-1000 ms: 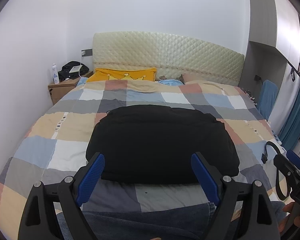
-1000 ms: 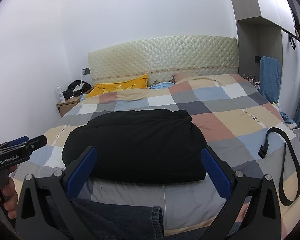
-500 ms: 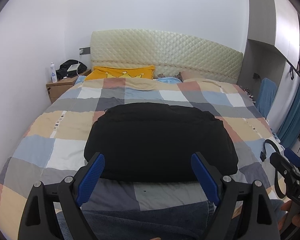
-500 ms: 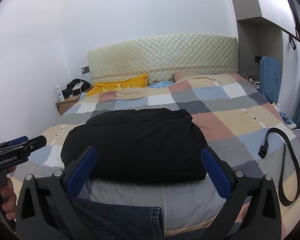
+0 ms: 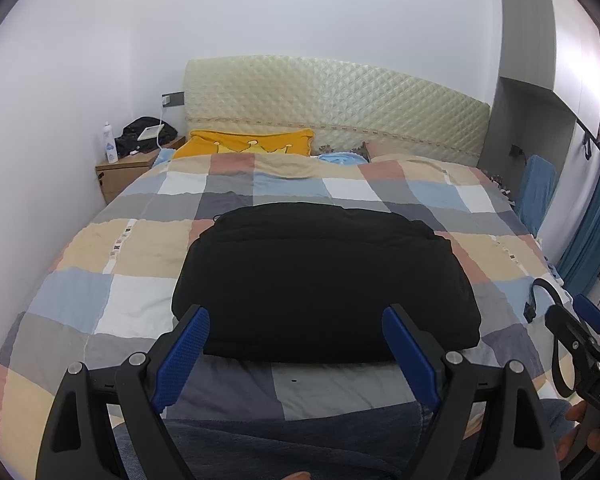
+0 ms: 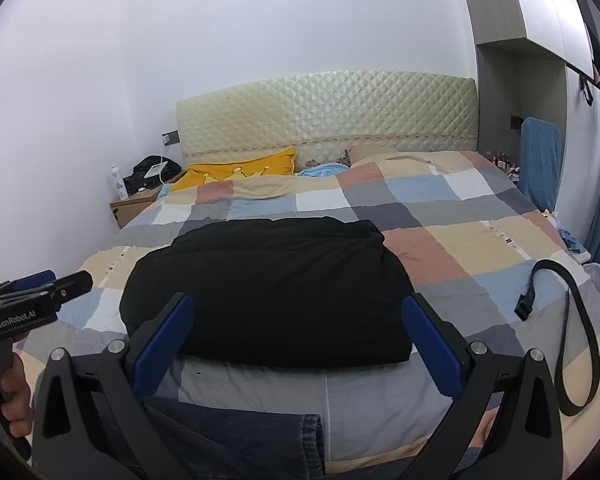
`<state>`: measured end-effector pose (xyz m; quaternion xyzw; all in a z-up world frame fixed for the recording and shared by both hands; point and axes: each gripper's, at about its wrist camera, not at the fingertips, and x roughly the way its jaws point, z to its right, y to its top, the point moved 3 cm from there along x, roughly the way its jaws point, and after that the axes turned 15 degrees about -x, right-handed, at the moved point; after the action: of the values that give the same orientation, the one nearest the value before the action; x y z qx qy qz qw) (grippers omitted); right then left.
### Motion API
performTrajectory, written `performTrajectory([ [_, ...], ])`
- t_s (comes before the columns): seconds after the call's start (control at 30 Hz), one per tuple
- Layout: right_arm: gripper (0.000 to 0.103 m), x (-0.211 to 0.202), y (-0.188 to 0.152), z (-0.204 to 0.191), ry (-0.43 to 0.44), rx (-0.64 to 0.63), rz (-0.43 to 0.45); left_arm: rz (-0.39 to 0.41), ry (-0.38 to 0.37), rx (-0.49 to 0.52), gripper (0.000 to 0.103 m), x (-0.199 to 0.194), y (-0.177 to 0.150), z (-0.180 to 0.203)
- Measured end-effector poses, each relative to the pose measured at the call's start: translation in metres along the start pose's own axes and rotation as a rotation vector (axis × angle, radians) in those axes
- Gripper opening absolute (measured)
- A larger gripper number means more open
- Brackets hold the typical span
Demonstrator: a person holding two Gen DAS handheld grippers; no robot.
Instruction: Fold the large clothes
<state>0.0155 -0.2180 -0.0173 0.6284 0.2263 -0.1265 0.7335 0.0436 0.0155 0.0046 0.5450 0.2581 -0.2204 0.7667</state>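
A large black garment (image 5: 324,280) lies folded into a thick rectangle on the checked bedspread (image 5: 112,240); it also shows in the right wrist view (image 6: 268,288). My left gripper (image 5: 296,328) is open and empty, held above the bed's near edge just short of the garment. My right gripper (image 6: 298,316) is open and empty at the same near edge. Blue denim cloth (image 5: 284,440) lies below the grippers; it shows in the right wrist view too (image 6: 236,436). Each gripper shows at the edge of the other's view.
A black belt (image 6: 572,320) lies looped on the bed's right side. A yellow pillow (image 5: 248,146) and a quilted headboard (image 5: 332,108) are at the far end. A wooden nightstand (image 5: 128,168) with a bottle stands at the far left. Blue curtains (image 5: 588,232) hang right.
Both grippers have stayed open and nearly still; the left view has shifted slightly. The garment has not moved.
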Motion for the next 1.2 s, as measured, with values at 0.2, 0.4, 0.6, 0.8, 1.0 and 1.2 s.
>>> performTrajectory([
  [0.2,0.103,0.002,-0.003,0.004,-0.006,0.01,-0.007,-0.001,-0.001,0.0,0.088,0.001,0.002,-0.003],
  [0.4,0.103,0.002,-0.003,0.005,-0.011,0.004,-0.009,0.001,-0.001,-0.006,0.088,0.002,0.002,-0.006],
  [0.6,0.103,0.003,-0.003,0.003,-0.008,0.009,-0.011,0.003,-0.009,-0.003,0.088,0.001,0.001,-0.005],
  [0.8,0.103,0.003,-0.004,0.001,-0.006,0.004,-0.01,0.005,-0.021,0.007,0.088,-0.003,0.0,-0.001],
  [1.0,0.103,0.002,-0.005,0.0,0.0,0.009,-0.011,0.015,-0.028,0.023,0.088,-0.007,-0.002,0.004],
  [1.2,0.103,0.001,-0.006,0.0,-0.001,0.008,-0.009,0.007,-0.027,0.02,0.088,-0.004,-0.003,0.003],
])
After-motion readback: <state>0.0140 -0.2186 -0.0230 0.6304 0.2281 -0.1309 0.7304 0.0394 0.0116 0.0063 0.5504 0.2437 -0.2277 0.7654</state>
